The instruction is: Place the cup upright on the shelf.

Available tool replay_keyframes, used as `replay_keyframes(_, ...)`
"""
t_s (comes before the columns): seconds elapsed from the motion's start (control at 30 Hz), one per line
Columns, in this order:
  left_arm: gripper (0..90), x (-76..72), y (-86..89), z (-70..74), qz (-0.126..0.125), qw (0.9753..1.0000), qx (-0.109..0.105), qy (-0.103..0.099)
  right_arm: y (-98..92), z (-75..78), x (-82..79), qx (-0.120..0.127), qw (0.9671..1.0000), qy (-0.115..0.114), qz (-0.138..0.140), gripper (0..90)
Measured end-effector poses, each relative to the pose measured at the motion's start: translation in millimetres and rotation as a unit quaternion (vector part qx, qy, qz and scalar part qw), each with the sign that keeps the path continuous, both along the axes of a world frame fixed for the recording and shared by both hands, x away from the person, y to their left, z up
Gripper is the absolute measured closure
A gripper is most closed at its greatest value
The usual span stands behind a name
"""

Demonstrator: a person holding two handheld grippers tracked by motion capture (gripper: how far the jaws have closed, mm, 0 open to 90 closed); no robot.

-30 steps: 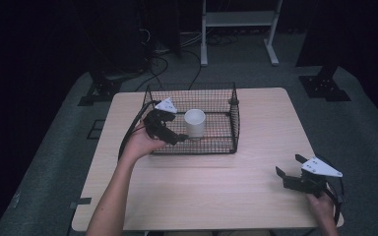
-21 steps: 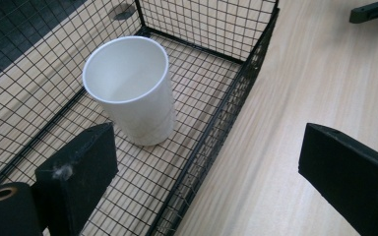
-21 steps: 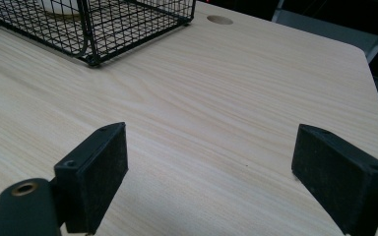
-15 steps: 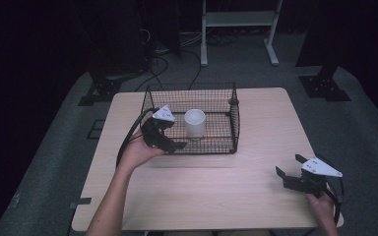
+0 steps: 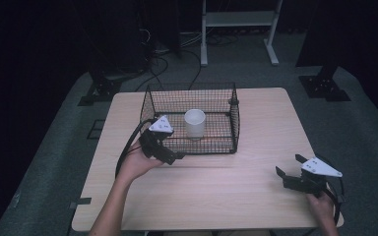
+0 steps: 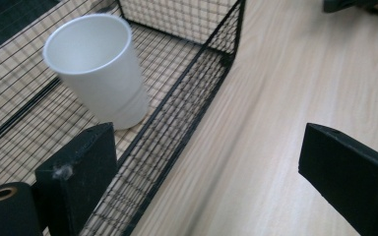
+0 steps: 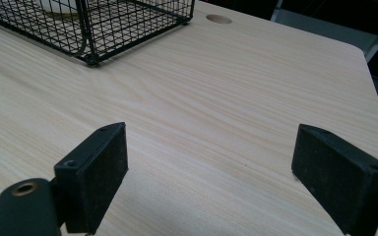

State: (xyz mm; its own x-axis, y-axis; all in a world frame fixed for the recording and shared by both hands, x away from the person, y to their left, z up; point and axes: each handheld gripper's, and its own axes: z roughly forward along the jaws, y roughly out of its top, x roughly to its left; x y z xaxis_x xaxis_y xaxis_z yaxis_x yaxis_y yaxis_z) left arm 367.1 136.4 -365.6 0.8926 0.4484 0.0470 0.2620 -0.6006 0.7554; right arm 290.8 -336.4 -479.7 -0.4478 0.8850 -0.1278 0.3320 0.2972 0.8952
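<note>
Pale wood table with rounded corners on grey floor; a round hole near one table corner (seen in the right gripper view); a white metal stand beyond the far edge; black cables trail across the floor behind; dark stand feet at far left and far right.

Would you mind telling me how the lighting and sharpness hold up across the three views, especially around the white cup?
High view: the table is lit, the surroundings fall into near black, and the image is soft. Left gripper view: bright and even, the white cup slightly blurred at its rim, the wire basket fairly crisp, the near jaws soft. Right gripper view: wood grain sharp mid-frame, no glare.
</note>
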Motion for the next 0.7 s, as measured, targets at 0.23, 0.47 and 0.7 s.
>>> replay_keyframes(0.23,7.1,-9.0,1.7,-7.1,-0.003,1.0000,-0.001,0.005,-0.6,0.0,0.0,0.002,1.0000,0.000,-0.002,13.1)
replay_keyframes(0.47,7.0,-17.4,9.6,-13.2,0.001,1.0000,-0.008,0.003,-0.5,0.0,0.2,0.003,1.0000,0.001,-0.004,13.1)
replay_keyframes(0.7,7.0,-28.1,17.1,-20.3,0.005,0.9998,-0.020,0.006,-0.4,0.0,0.2,0.001,1.0000,0.002,-0.005,13.1)
